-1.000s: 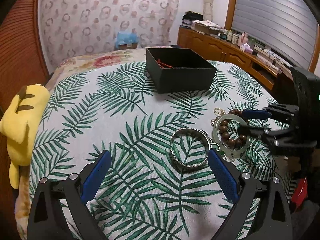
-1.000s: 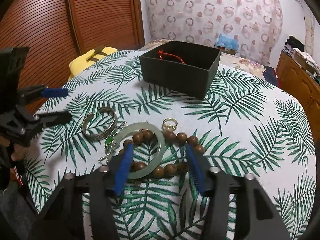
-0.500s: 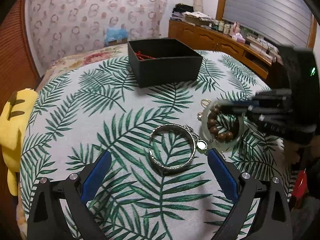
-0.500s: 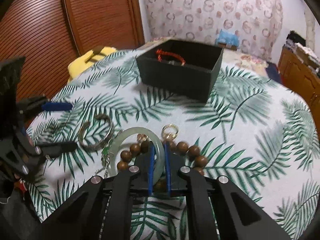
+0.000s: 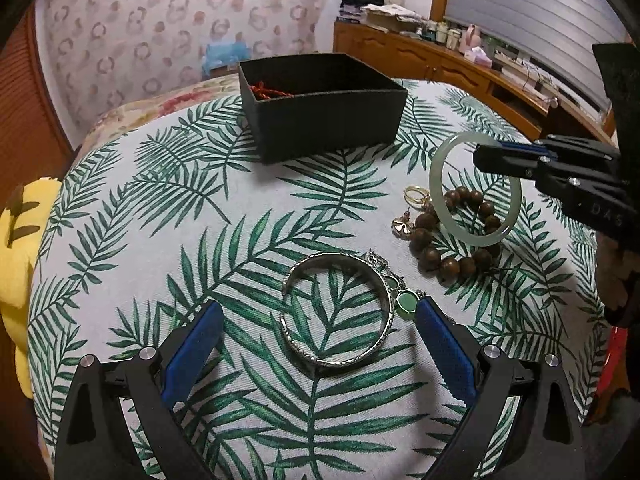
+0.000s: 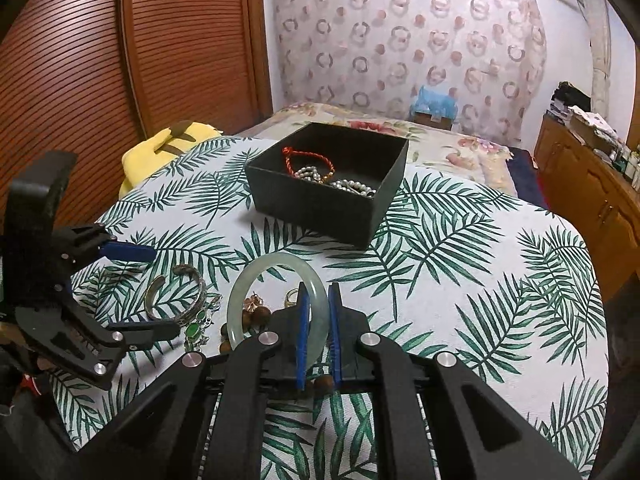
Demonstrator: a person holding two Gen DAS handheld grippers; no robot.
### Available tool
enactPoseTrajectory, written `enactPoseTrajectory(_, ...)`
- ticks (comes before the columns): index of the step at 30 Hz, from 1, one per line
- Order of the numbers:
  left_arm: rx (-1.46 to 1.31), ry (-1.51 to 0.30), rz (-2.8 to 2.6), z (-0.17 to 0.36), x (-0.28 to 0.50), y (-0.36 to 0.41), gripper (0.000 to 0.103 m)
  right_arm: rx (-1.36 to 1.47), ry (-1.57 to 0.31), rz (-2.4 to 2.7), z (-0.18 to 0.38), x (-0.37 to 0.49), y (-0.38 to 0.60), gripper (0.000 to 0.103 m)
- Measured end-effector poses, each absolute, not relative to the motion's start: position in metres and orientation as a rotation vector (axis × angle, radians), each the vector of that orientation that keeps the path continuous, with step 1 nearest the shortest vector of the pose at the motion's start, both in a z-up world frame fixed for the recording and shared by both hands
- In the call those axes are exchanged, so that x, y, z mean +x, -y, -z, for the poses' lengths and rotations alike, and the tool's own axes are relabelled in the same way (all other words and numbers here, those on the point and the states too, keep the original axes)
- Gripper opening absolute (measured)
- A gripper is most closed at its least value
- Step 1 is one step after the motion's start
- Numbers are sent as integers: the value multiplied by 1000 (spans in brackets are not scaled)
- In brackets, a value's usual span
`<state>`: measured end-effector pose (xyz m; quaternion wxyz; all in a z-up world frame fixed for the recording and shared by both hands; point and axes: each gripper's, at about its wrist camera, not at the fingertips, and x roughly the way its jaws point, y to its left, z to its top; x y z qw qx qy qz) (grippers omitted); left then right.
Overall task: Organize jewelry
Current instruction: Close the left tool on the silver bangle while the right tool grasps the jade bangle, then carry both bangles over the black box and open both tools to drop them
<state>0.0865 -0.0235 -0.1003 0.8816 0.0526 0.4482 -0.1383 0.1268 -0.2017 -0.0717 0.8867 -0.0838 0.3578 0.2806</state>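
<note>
My right gripper is shut on a pale green jade bangle, lifted and tilted off the cloth; the left wrist view shows the bangle hanging from the right gripper. Under it lie a brown wooden bead bracelet, a gold ring and a small gold charm. My left gripper is open, its fingers either side of a silver cuff bangle on the table, a green-stone chain at the right finger. The black box stands beyond, holding a red cord and pearl strands.
The round table carries a palm-leaf cloth. A yellow plush toy lies off its left edge. A bed, a wooden dresser with clutter and a slatted wooden door surround the table.
My right gripper closed on the jade bangle and raised it off the bead bracelet. My left gripper moved in lower over the silver cuff, still open.
</note>
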Motion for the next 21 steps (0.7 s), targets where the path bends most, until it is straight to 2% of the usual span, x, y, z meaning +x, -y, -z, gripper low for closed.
enactPoseTrajectory(4,153,-929,271,104,84,30,80,-173,-745,-590,73,126,200,11)
enactPoseTrajectory(9,157,-912,269,100,80,27,53,-171,-745,-604,74,127,199,11)
enactPoseTrajectory(21,65,-877,265,86,88,12,53,-175,-728,-637,65,137,195,11)
